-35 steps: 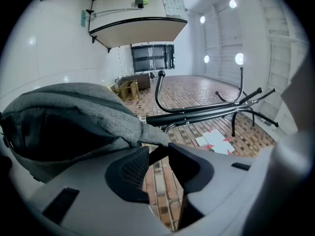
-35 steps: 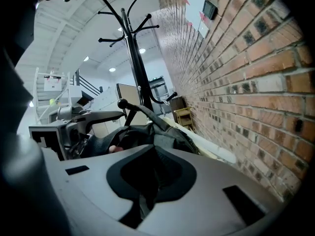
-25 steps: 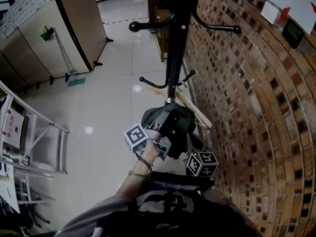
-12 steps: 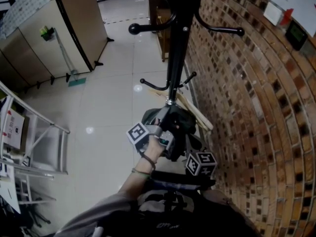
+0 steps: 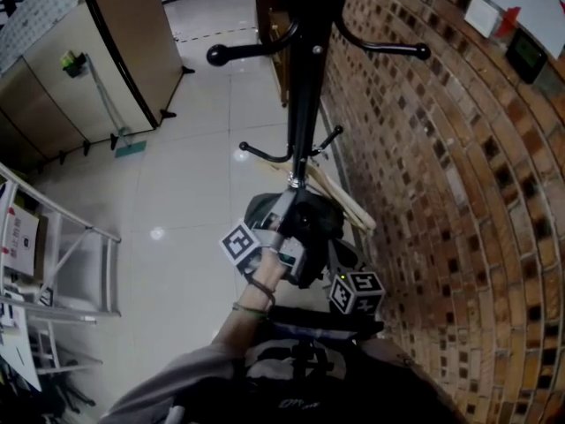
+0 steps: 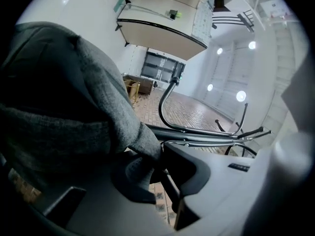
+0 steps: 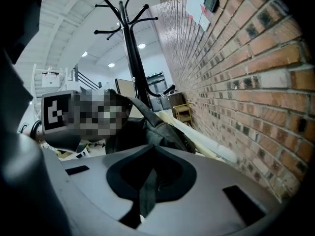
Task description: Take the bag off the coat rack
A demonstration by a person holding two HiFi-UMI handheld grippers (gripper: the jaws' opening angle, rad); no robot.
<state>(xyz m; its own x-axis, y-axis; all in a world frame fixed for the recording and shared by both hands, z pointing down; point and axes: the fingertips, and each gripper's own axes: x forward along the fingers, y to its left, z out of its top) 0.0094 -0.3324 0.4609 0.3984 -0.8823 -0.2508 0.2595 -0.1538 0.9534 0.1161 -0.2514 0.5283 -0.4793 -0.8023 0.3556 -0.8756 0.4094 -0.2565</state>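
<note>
Brick wall [image 5: 441, 193] | left tool [image 6: 160, 168] just closed on bag [image 6: 64, 107] | forearm [image 5: 243, 316] extended

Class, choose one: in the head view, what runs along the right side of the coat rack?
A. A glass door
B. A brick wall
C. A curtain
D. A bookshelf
B: the brick wall fills the head view's right side, just past the black coat rack.

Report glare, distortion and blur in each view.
Head view: lamp glare spots on the glossy floor, and the brick wall is bowed by the lens. Left gripper view: dark vignetted corners, and the near bag looks soft. Right gripper view: a mosaic patch at left, and the wall fans out strongly.
</note>
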